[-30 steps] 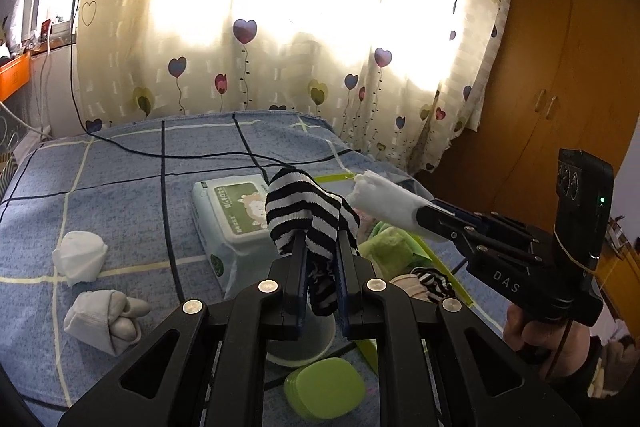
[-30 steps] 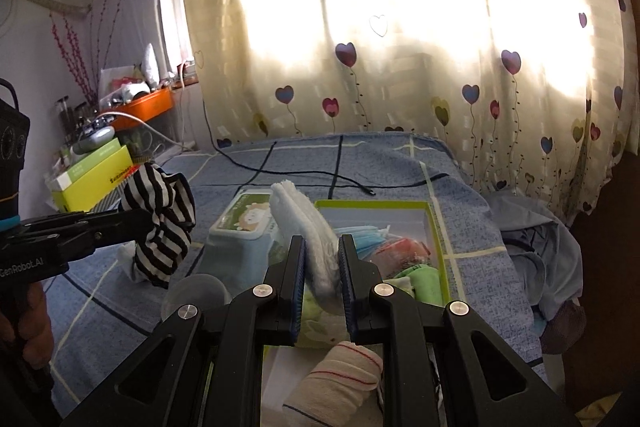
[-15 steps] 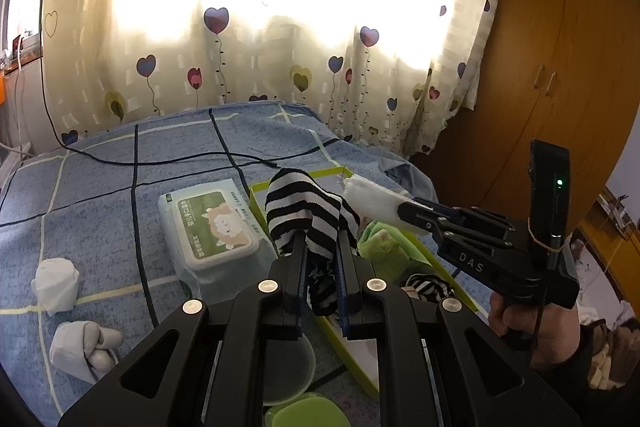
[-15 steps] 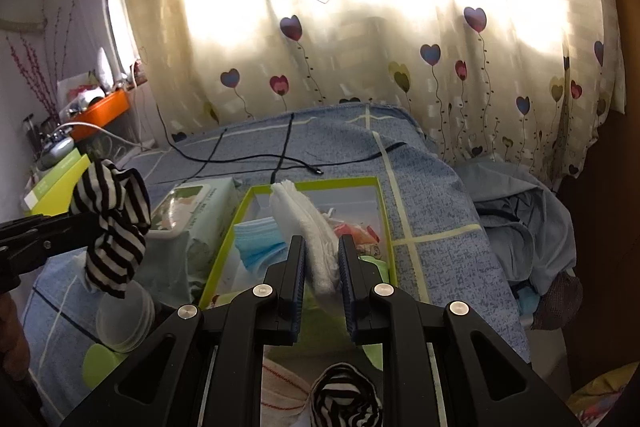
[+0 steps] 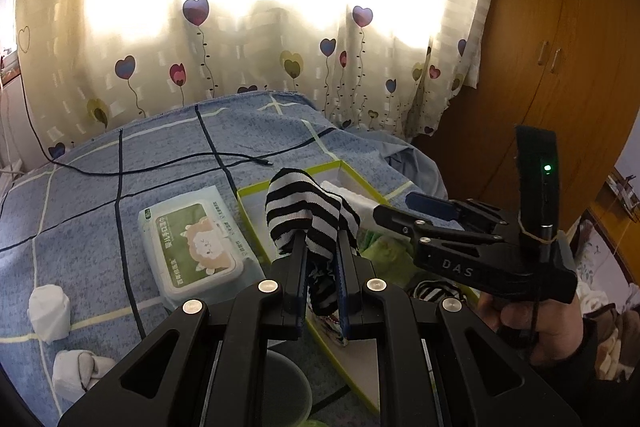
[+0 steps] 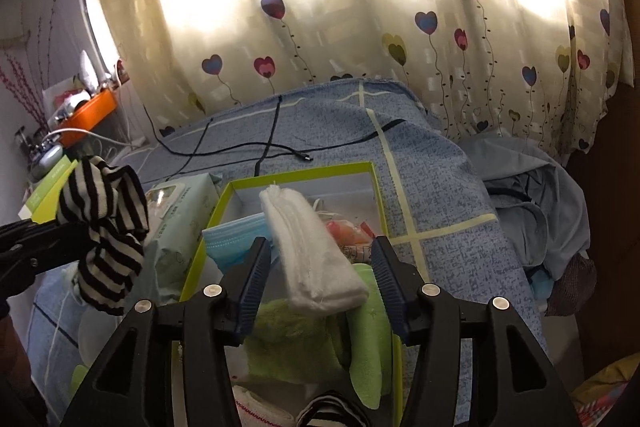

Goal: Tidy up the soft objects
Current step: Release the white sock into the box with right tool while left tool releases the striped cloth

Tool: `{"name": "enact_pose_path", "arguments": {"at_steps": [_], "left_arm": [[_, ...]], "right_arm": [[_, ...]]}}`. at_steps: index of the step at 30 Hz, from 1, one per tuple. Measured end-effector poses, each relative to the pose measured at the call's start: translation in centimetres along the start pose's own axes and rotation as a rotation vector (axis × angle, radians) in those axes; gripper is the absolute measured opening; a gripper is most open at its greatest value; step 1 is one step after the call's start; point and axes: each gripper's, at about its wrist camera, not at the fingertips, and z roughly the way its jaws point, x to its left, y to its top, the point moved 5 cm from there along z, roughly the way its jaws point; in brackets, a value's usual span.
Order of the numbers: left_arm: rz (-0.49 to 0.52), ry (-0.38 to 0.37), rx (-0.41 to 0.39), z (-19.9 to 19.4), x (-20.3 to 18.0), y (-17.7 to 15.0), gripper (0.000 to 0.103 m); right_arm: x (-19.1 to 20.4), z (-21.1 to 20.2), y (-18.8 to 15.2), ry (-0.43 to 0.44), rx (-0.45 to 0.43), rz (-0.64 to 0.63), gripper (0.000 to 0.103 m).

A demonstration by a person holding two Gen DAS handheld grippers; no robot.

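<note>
My left gripper point(image 5: 320, 247) is shut on a black-and-white striped sock point(image 5: 304, 207), held up over the near left side of the green-rimmed box point(image 5: 288, 183). From the right wrist the same sock point(image 6: 104, 223) hangs at the left. My right gripper point(image 6: 322, 251) is over the box point(image 6: 304, 174) and its jaws are opening. A folded white cloth point(image 6: 312, 247) lies loose between the spread blue pads point(image 6: 256, 267), which do not press on it. In the left wrist view the right gripper point(image 5: 384, 213) reaches in from the right, with the white cloth point(image 5: 352, 197) at its tips.
The box holds a blue mask point(image 6: 236, 235), a green towel point(image 6: 296, 339) and other soft items. A wet-wipes pack point(image 5: 192, 239) lies left of it. Two white sock bundles point(image 5: 48, 311) rest at the bed's left. A black cable point(image 5: 160, 167) crosses the bedspread; blue clothing point(image 6: 540, 219) is heaped right.
Both grippers have moved over the box. The right jaws have spread apart and let go of the white cloth. The left gripper keeps its grip on the striped sock.
</note>
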Motion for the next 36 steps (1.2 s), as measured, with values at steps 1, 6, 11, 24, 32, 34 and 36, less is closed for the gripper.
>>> {"name": "enact_pose_path", "arguments": {"at_steps": [1,6,11,24,32,34,36], "left_arm": [[0.007,0.003,0.011,0.4,-0.1,0.0,0.012],[0.034,0.025,0.069,2.4,-0.6,0.1,0.012],[0.072,0.045,0.121,4.8,-1.1,0.2,0.012],[0.061,-0.024,0.133,6.0,-1.3,0.7,0.025],[0.02,-0.046,0.071,2.7,-0.7,0.3,0.025],[0.004,-0.046,0.047,1.6,-0.3,0.1,0.025],[-0.016,-0.045,0.025,0.3,0.2,-0.1,0.025]], "right_arm": [[-0.2,-0.4,0.1,0.002,-0.01,0.009,0.052],[-0.6,-1.9,0.4,0.014,-0.059,0.03,0.052],[-0.6,-2.4,0.5,0.033,-0.081,0.036,0.052],[-0.3,-2.5,0.4,0.035,-0.083,0.027,0.052],[1.0,-4.0,0.4,0.039,-0.105,0.007,0.057],[1.6,-4.5,0.4,0.051,-0.113,-0.003,0.057],[2.5,-5.2,0.4,0.065,-0.127,-0.015,0.06]]}}
